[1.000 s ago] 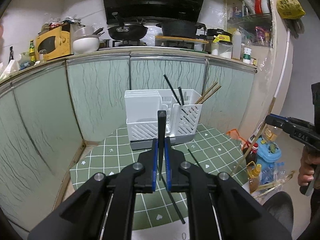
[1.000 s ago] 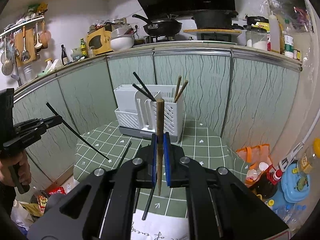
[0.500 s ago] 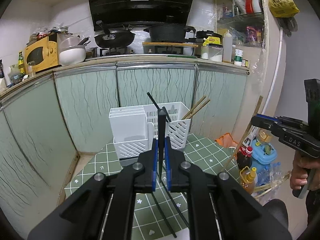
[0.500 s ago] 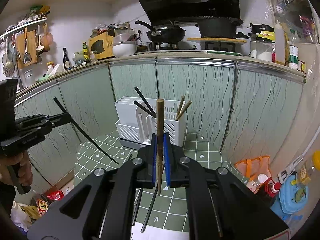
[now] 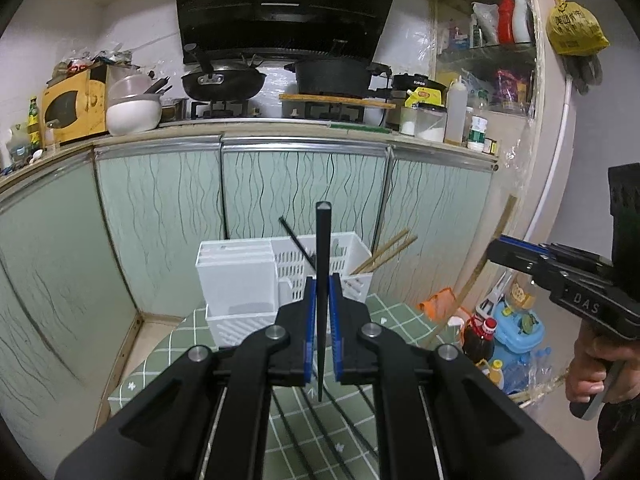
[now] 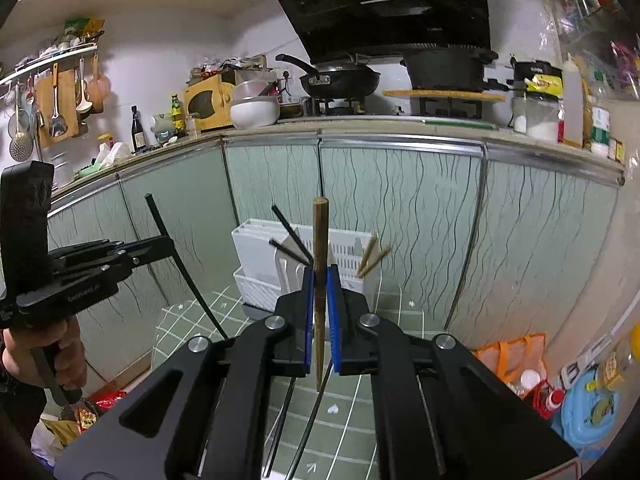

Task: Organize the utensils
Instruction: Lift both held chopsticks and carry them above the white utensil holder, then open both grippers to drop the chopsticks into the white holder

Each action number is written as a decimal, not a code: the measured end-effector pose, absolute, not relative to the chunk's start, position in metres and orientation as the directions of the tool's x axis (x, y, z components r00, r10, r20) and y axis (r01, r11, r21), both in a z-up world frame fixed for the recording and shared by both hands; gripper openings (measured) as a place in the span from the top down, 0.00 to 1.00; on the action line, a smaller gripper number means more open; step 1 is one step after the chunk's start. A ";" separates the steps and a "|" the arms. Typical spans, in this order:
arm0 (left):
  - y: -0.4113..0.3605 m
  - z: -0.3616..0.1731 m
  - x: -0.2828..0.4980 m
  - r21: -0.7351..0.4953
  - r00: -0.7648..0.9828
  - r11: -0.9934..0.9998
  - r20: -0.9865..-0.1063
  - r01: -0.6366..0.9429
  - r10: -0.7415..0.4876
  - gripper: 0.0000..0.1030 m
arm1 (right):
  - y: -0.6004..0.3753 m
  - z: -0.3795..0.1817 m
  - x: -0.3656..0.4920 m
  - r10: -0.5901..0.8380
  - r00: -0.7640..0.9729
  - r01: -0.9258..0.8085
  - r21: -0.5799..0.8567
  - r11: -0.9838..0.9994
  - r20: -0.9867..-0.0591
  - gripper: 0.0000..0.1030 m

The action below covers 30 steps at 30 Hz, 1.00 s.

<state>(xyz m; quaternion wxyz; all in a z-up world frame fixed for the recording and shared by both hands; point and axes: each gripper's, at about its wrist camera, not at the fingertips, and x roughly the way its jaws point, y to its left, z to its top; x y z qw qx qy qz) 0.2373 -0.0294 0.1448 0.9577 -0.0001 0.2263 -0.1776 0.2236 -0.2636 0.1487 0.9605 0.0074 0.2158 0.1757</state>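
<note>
The left gripper point(image 5: 320, 320) is clamped on a black chopstick point(image 5: 322, 264) that stands nearly upright between its blue pads, and the right gripper point(image 6: 320, 316) is clamped the same way on a wooden chopstick point(image 6: 320, 264); both are held in the air in front of the white utensil holder point(image 5: 240, 280), not yet over it. The holder sits at the far edge of the tabletop point(image 5: 188, 328), which is covered in a green cloth with a white grid and small hearts. The sorting looks partly done: two black chopsticks point(image 6: 286, 232) lean in one slotted compartment and two wooden chopsticks point(image 6: 372, 254) lean in the compartment at the right end, so the colours appear to be kept apart. What is left, as far as can be seen, is to drop the two held sticks into their matching compartments and then deal with the loose black chopsticks point(image 6: 308, 420) lying on the cloth below the right gripper; their count is hard to make out behind the gripper arms, perhaps two or three. The room is a small, crowded kitchen: pale green cabinet doors point(image 5: 160, 220) with wavy lines stand behind the tabletop, a counter above them carries a wok point(image 5: 224, 80), a black pot, a white bowl and a yellow microwave, and a dark range hood hangs overhead. Bottles and bags crowd the floor at the right.
</note>
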 end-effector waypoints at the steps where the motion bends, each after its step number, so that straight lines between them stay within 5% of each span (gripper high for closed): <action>1: -0.031 0.148 0.240 -0.080 0.835 0.936 -0.429 0.344 -0.344 0.94 | -0.263 0.152 0.227 0.342 0.846 -0.337 0.087 0.937 -0.408 0.94; 20: -0.066 0.221 0.329 -0.047 0.857 0.920 -0.347 0.389 -0.380 0.94 | -0.269 0.218 0.343 0.336 0.854 -0.321 0.106 0.941 -0.396 0.94; 30: -0.072 0.212 0.381 -0.056 0.849 0.921 -0.369 0.386 -0.378 0.94 | -0.266 0.212 0.384 0.338 0.845 -0.331 0.091 0.939 -0.413 0.94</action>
